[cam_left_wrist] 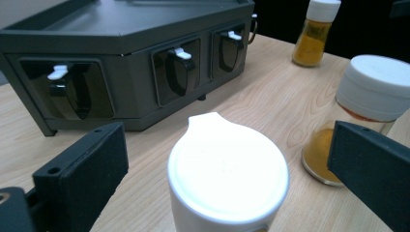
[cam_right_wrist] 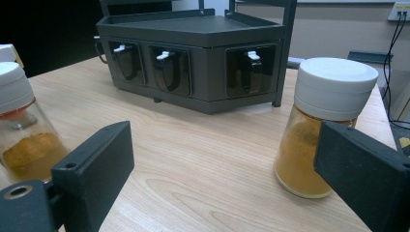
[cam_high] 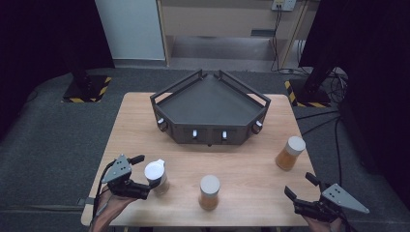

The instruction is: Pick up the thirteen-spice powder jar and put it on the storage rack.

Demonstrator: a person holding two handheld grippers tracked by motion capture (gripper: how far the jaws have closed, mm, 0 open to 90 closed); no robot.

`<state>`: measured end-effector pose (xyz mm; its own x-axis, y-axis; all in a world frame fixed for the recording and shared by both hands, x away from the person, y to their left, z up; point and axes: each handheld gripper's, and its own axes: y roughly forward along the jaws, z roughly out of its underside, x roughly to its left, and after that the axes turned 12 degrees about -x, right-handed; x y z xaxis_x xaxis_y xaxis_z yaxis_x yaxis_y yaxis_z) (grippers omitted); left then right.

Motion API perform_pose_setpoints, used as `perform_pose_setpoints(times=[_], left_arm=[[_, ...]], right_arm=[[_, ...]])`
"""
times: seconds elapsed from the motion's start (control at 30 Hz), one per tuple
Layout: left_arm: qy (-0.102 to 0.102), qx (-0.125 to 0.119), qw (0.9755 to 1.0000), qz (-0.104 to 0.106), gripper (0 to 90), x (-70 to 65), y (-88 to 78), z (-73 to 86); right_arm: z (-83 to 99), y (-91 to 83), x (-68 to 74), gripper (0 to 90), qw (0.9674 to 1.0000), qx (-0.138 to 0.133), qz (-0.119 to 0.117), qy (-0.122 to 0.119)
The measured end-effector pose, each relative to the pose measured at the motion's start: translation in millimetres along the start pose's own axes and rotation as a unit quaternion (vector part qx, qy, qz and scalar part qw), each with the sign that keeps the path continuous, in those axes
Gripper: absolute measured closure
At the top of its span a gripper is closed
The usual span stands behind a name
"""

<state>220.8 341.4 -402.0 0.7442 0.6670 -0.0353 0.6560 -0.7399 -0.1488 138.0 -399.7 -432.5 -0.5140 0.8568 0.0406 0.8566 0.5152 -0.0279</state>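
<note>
Nearest jar: a clear jar with a white spouted flip lid (cam_left_wrist: pixel 227 169) stands upright on the light wooden table (cam_high: pixel 251 164), near its front left corner.
Jar and left tongs: seen along the left gripper (cam_high: pixel 151 175), the white lid sits between the two black jaws, with a gap on either side; the pads do not press on it.
Left tongs: jaws spread wide, nothing gripped. In the high view the jar (cam_high: pixel 156 177) shows right at the jaw tips.
Middle jar: a glass spice jar with a round white cap and orange powder (cam_high: pixel 209 192) stands at the front middle of the table, well apart from both grippers.
Right jar: a second round-capped glass jar of orange powder (cam_right_wrist: pixel 324 125) stands upright near the right edge of the table, ahead of the right gripper (cam_high: pixel 299 190) and clear of it.
Right tongs: jaws wide apart, empty, at the front right corner, touching no jar.
Rack: a dark grey angular metal shelf with white-tipped hooks on its front panels (cam_high: pixel 211 108) sits at the far middle of the table.
</note>
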Motion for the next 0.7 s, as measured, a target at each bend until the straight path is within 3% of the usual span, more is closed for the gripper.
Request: perform_pose_setpoints(times=[0.43, 0.7], left_arm=[[-0.010, 0.006, 0.9999, 0.001, 4.0, 3.3, 14.0, 16.7], [-0.007, -0.006, 1.0000, 0.002, 13.5, 3.1, 17.2, 29.6]], right_arm=[[0.2, -0.4, -0.2, 7.3, 1.0000, -0.001, 0.000, 0.000], [-0.3, 0.0, 0.3, 7.4, 1.0000, 0.001, 0.000, 0.001]])
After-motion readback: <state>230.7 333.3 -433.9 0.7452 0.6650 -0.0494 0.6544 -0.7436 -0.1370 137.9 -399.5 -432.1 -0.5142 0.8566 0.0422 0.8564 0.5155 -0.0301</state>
